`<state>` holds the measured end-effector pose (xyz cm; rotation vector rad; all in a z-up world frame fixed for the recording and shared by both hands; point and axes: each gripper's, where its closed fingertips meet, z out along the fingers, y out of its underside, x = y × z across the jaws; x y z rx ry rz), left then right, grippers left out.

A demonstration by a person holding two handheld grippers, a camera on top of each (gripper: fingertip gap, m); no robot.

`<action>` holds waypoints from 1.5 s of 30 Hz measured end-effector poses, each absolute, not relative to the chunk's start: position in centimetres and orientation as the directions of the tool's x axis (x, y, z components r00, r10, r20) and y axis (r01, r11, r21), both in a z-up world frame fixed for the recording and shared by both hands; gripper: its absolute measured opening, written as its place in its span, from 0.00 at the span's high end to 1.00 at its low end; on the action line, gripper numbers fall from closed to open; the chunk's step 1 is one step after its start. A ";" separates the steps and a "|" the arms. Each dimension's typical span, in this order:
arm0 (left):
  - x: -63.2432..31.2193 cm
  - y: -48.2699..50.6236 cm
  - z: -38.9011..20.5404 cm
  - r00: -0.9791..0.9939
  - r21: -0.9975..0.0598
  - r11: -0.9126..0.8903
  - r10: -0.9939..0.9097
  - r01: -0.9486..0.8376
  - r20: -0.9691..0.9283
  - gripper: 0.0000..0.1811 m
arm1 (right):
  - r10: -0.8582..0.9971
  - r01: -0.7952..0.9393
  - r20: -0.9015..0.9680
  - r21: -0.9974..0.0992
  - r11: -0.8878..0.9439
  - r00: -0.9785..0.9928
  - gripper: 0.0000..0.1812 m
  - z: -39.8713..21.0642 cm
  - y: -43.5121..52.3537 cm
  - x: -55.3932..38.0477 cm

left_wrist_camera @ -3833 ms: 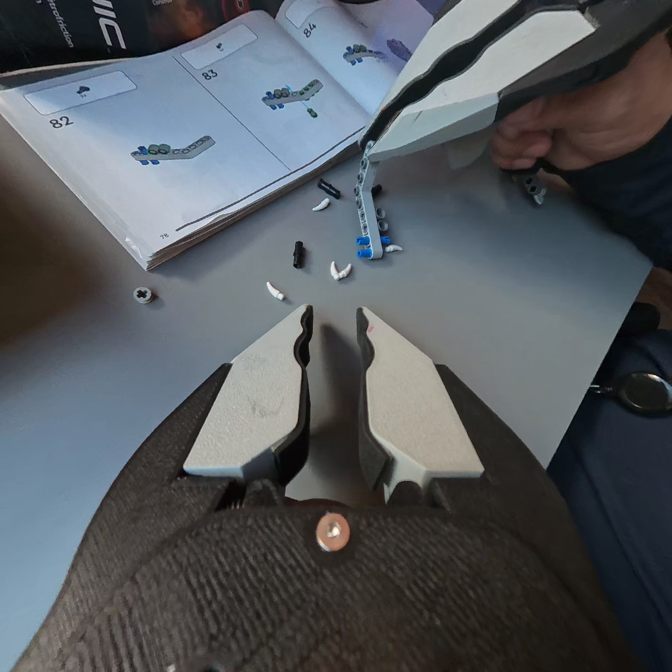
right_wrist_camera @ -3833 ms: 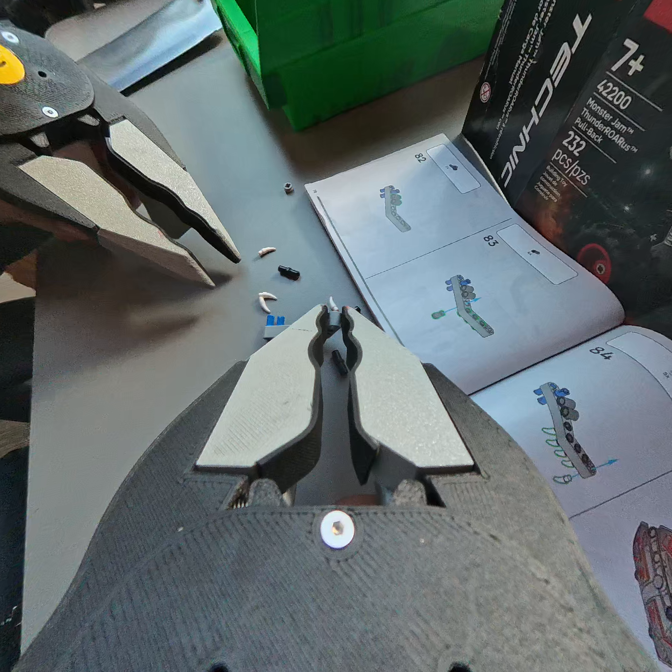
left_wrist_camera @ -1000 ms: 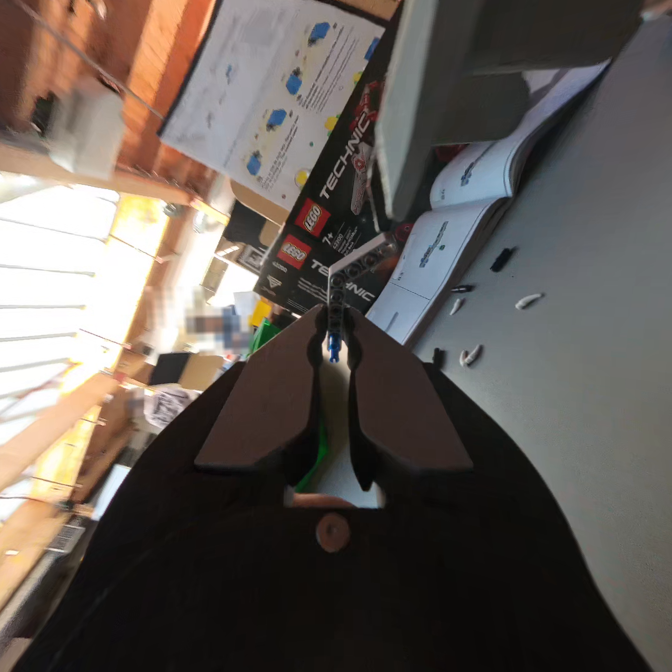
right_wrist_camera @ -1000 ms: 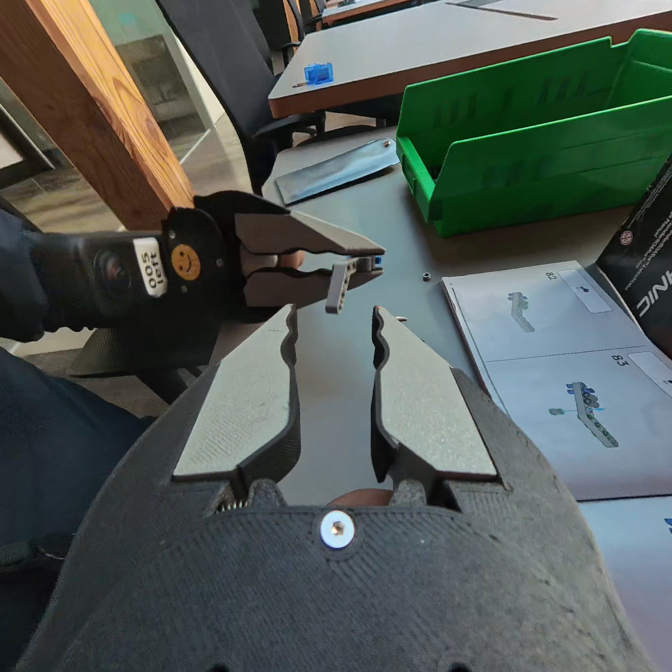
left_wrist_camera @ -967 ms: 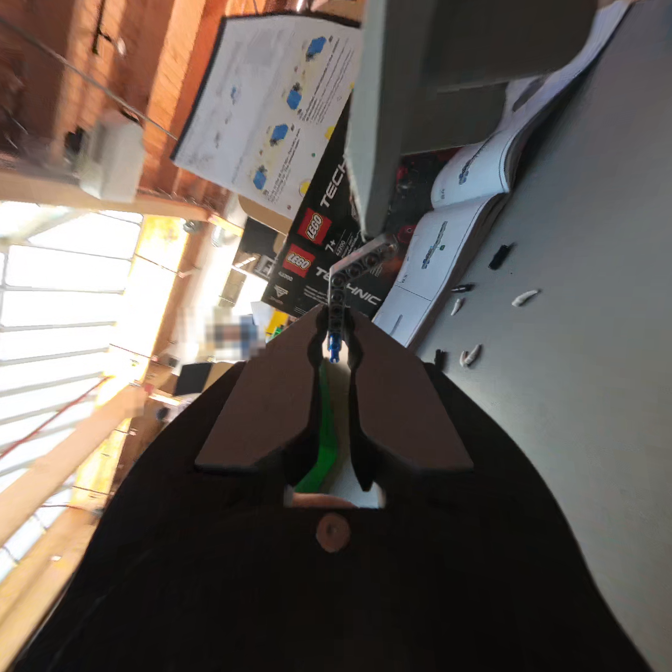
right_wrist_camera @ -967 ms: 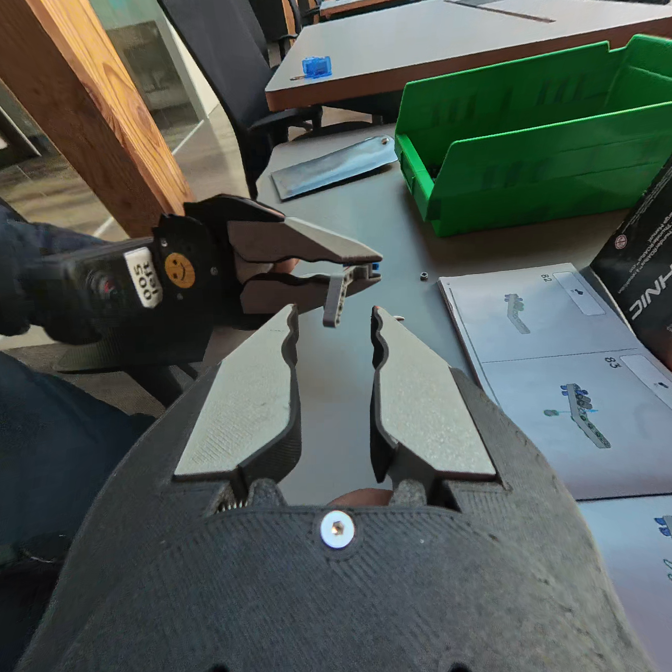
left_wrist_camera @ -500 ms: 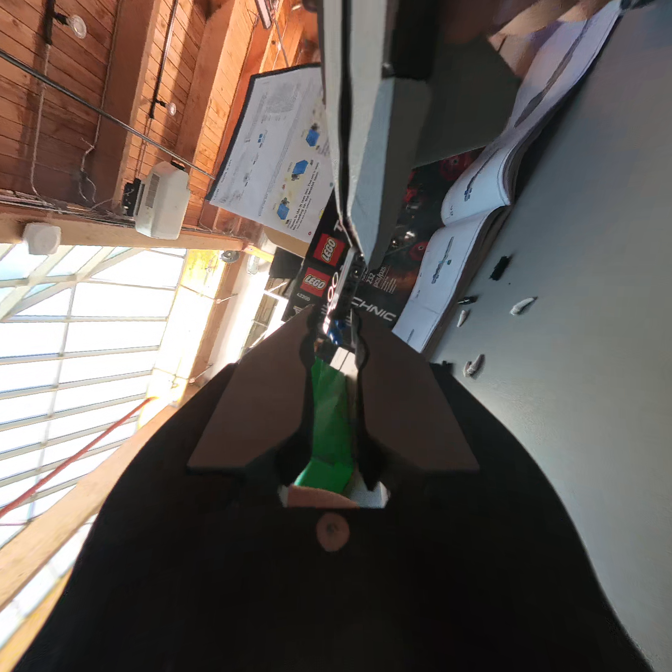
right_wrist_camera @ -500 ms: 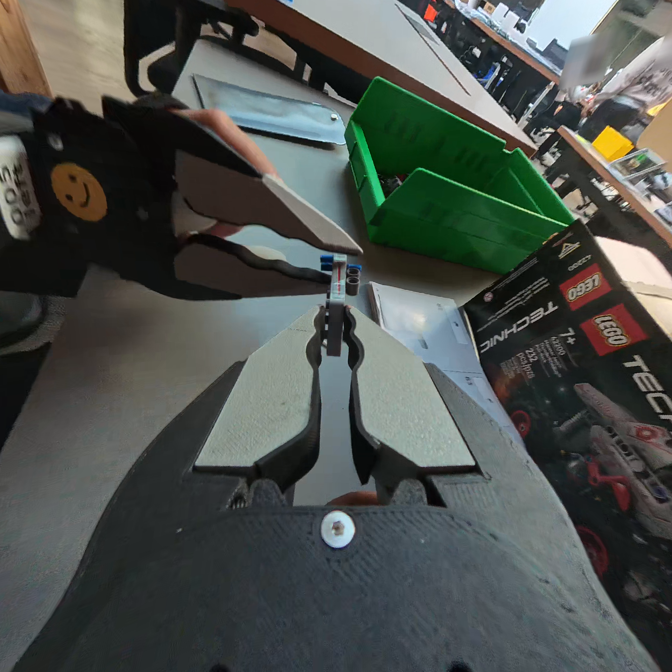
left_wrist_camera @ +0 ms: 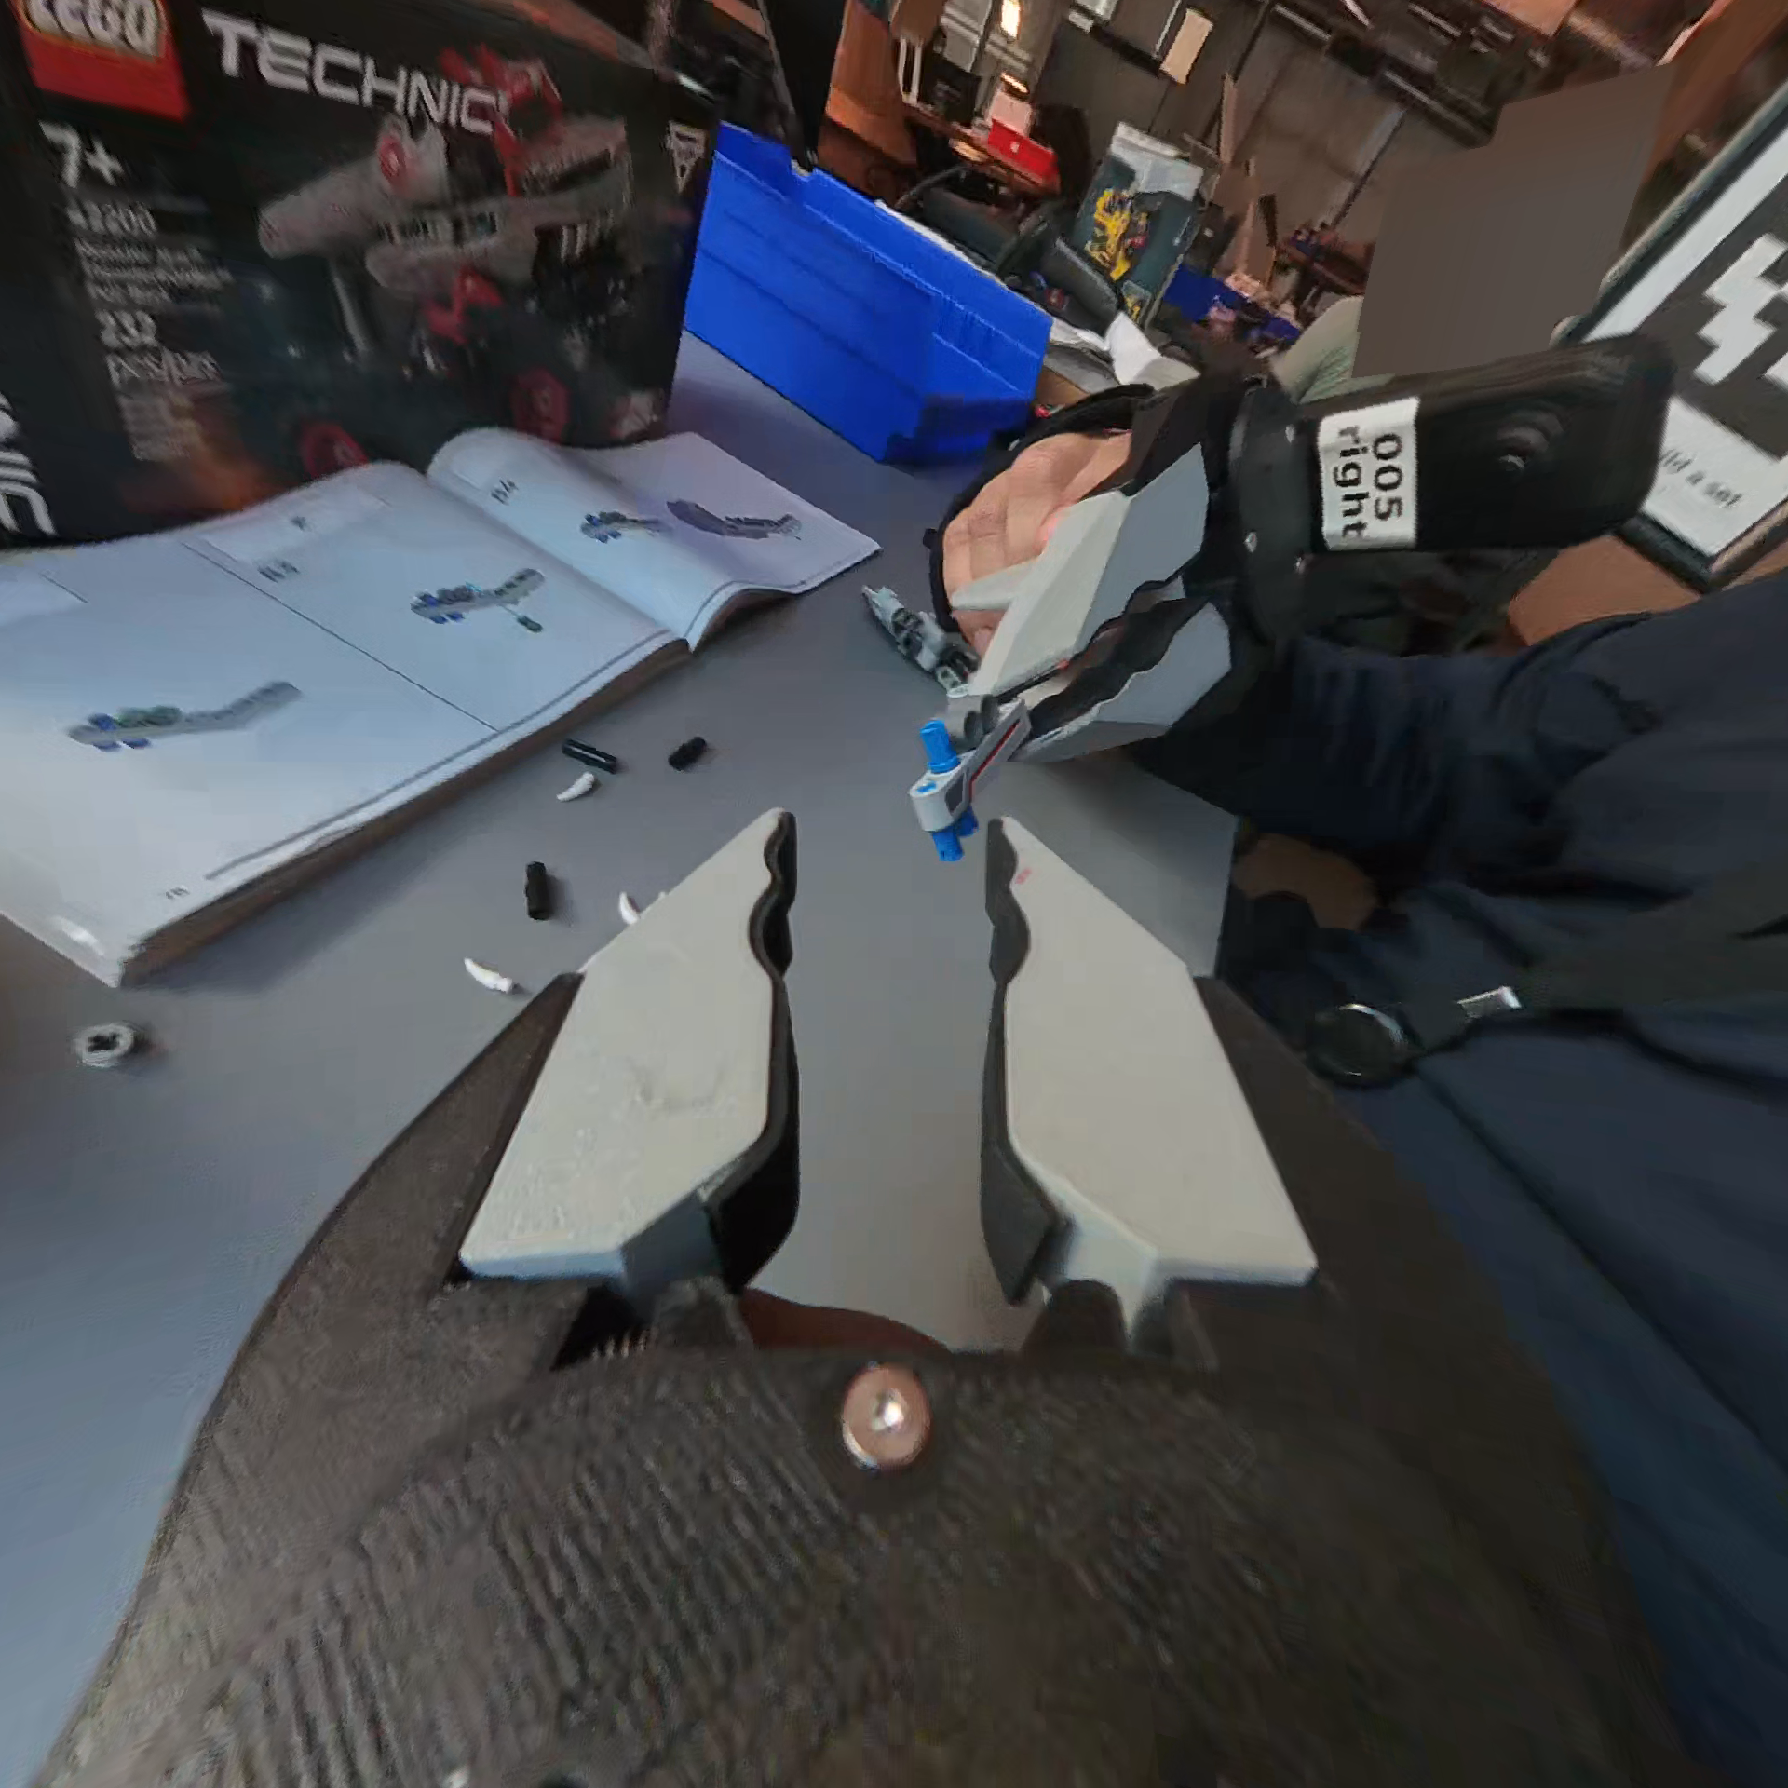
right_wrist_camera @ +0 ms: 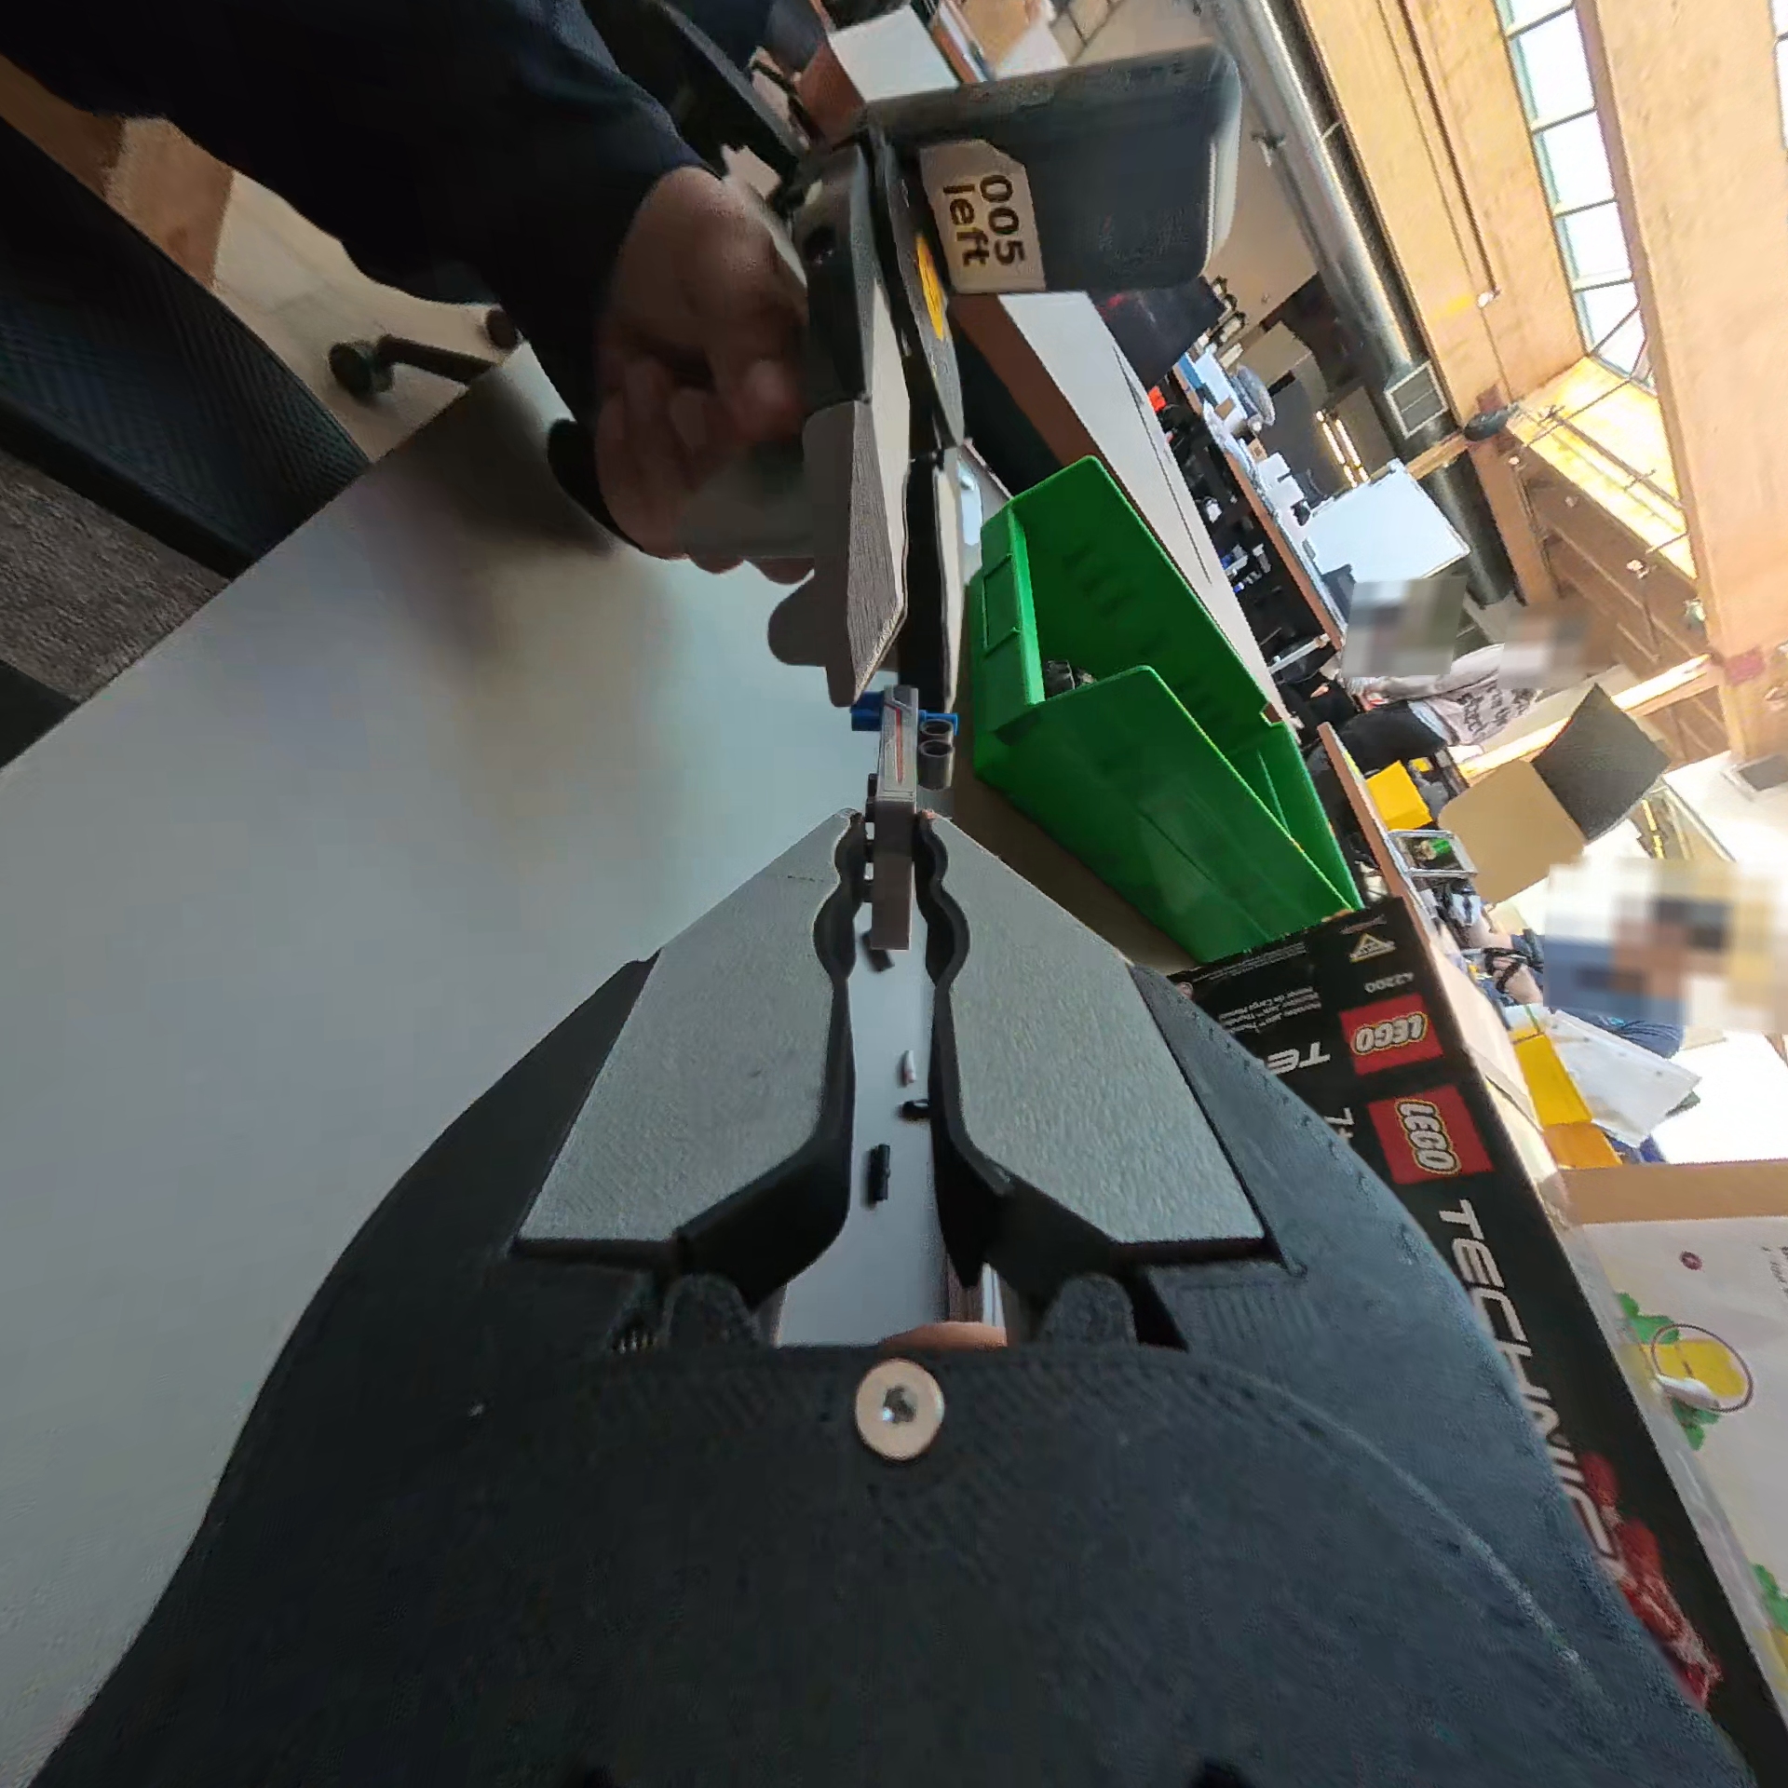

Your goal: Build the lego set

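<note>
Two fingers of the left gripper [left_wrist_camera: 888, 851] stand wide apart — nothing between them. Just past their tips, up off the bench [left_wrist_camera: 871, 1016], the right gripper [right_wrist_camera: 888, 844] pinches the grey beam [left_wrist_camera: 960, 780] — blue pins [left_wrist_camera: 935, 751] stick out.

My right gripper [right_wrist_camera: 890, 851] is clamped on one end of a grey Technic beam [right_wrist_camera: 895, 822], whose far end carries blue pins [right_wrist_camera: 864, 717] and a dark grey connector [right_wrist_camera: 935, 747] sticking out sideways. Just beyond that end is my left gripper [right_wrist_camera: 876, 619], held edge-on in my left hand [right_wrist_camera: 697, 387] above the grey table [right_wrist_camera: 339, 822]. To my right stand a green bin [right_wrist_camera: 1142, 726] and the black Lego box [right_wrist_camera: 1432, 1161], and between my fingers [right_wrist_camera: 706, 1045] small black pins [right_wrist_camera: 878, 1173] and a white tooth piece [right_wrist_camera: 908, 1065] lie on the table.
</note>
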<state>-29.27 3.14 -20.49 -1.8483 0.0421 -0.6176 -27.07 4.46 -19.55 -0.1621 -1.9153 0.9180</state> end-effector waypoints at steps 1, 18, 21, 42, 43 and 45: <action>-29.2 3.1 -20.7 0.840 -0.870 -0.391 -0.325 0.300 0.436 0.81 | 0.457 -0.264 0.728 -0.639 0.723 -0.511 0.96 -19.7 4.5 -27.2; -29.1 3.9 -21.3 0.747 -0.810 -0.442 -0.366 0.385 0.555 0.97 | 0.392 -0.202 0.785 -0.534 0.821 -0.479 0.96 -21.5 5.8 -28.0; -29.0 4.0 -21.4 0.739 -0.802 -0.454 -0.366 0.389 0.566 0.95 | 0.378 -0.210 0.791 -0.522 0.827 -0.480 0.96 -21.6 5.6 -27.9; -30.0 4.4 -21.1 0.673 -0.739 -0.438 -0.329 0.512 0.662 0.97 | 0.453 -0.154 0.758 -0.575 0.804 -0.469 0.90 -21.3 6.3 -28.5; -29.9 4.4 -21.2 0.676 -0.739 -0.443 -0.327 0.507 0.660 0.97 | 0.456 -0.148 0.761 -0.572 0.807 -0.461 0.90 -21.3 6.5 -28.6; -29.9 4.5 -21.3 0.675 -0.737 -0.446 -0.325 0.508 0.662 0.97 | 0.465 -0.125 0.764 -0.568 0.814 -0.447 0.90 -21.3 7.0 -28.8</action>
